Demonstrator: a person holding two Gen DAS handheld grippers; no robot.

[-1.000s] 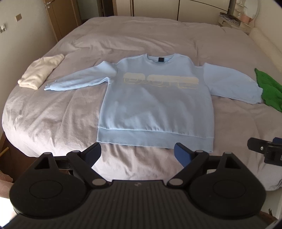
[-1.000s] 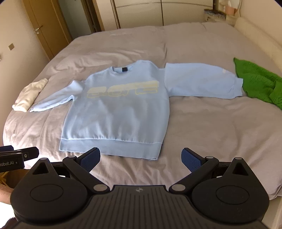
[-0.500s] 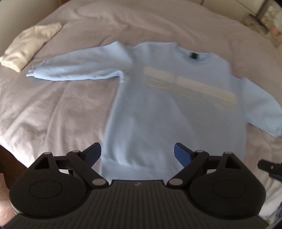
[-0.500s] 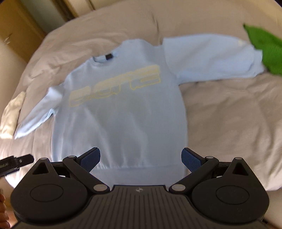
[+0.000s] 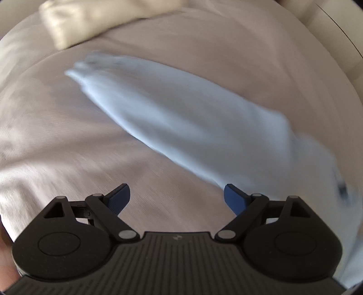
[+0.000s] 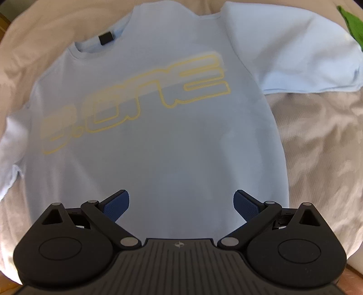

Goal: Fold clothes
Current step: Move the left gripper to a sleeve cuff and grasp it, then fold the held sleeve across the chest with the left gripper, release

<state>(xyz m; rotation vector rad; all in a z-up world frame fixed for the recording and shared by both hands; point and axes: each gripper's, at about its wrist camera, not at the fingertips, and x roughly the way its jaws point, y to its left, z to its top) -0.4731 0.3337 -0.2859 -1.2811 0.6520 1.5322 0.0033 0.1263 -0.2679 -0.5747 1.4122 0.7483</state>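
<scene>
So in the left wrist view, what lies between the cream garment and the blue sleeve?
Only bare grey bedcover: the left wrist view shows the cream garment and the blue sleeve apart, with nothing else between them.

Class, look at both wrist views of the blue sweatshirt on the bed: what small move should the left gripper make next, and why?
Probably lower the left gripper onto the sleeve and close. Its jaws stand open with nothing between them, and the sleeve still lies spread out from the sweatshirt, unfolded. The view is blurred, so the exact grasp spot is uncertain.
</scene>
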